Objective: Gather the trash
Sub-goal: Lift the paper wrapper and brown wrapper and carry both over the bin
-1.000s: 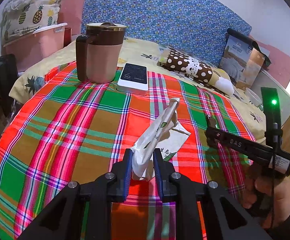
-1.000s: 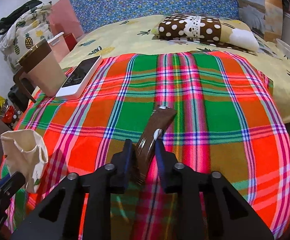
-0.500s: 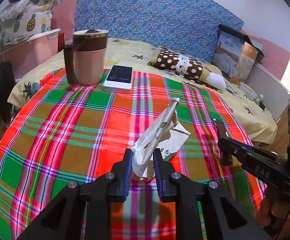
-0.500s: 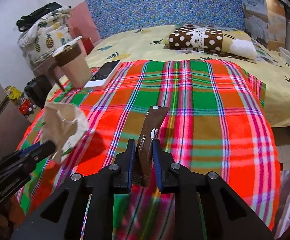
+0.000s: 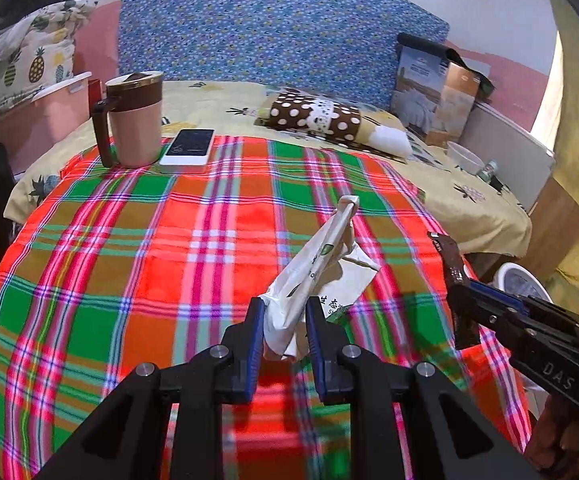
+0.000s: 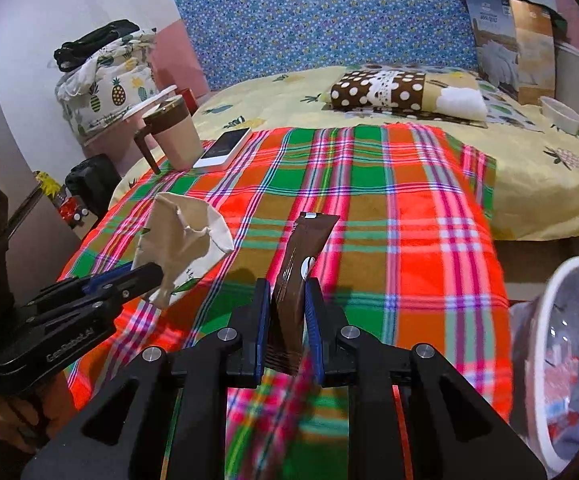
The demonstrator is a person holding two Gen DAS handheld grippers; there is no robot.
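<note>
My left gripper is shut on a crumpled white paper bag and holds it above the plaid cloth. The bag also shows in the right wrist view. My right gripper is shut on a long brown wrapper, lifted off the cloth; the wrapper also shows in the left wrist view. A white-rimmed trash bin with a clear liner stands at the lower right, below the table edge, and also shows in the left wrist view.
A plaid cloth covers the table. A brown and pink mug and a phone sit at its far left. Behind is a bed with a dotted pillow, a box and a white bowl.
Both grippers have pulled back and risen with their items. The right gripper has swung toward the right, and the trash bin has come into its view.
</note>
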